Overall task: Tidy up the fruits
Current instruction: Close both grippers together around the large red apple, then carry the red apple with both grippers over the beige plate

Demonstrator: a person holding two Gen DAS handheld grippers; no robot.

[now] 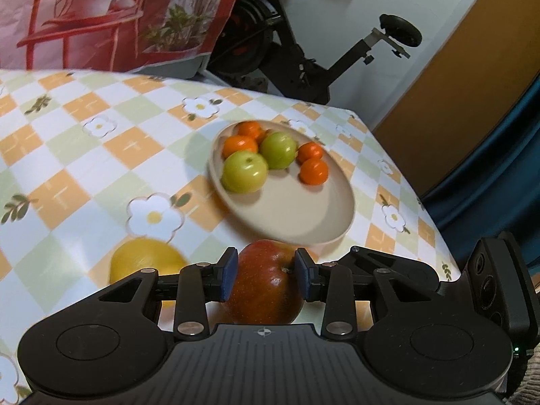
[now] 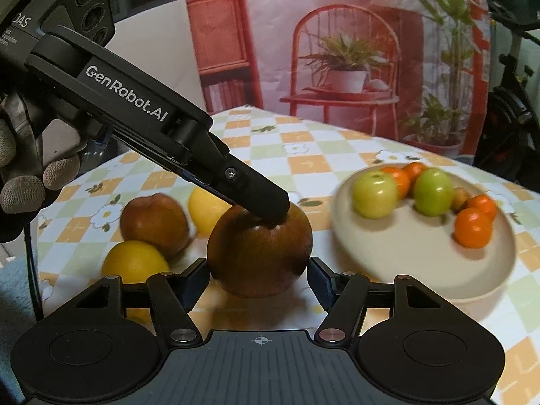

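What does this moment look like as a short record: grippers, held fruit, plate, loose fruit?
left gripper: jaws shut on red apple
right gripper: jaws flank the same apple; contact unclear
plate: two green apples, four small oranges
loose on tablecloth: second red apple, two yellow fruits

Around the checked tablecloth (image 1: pixel 101 155)
Exercise bike (image 1: pixel 287 47) behind it; printed backdrop (image 2: pixel 337 50) beyond; possibly a dark curtain (image 1: pixel 489 155) beside it.
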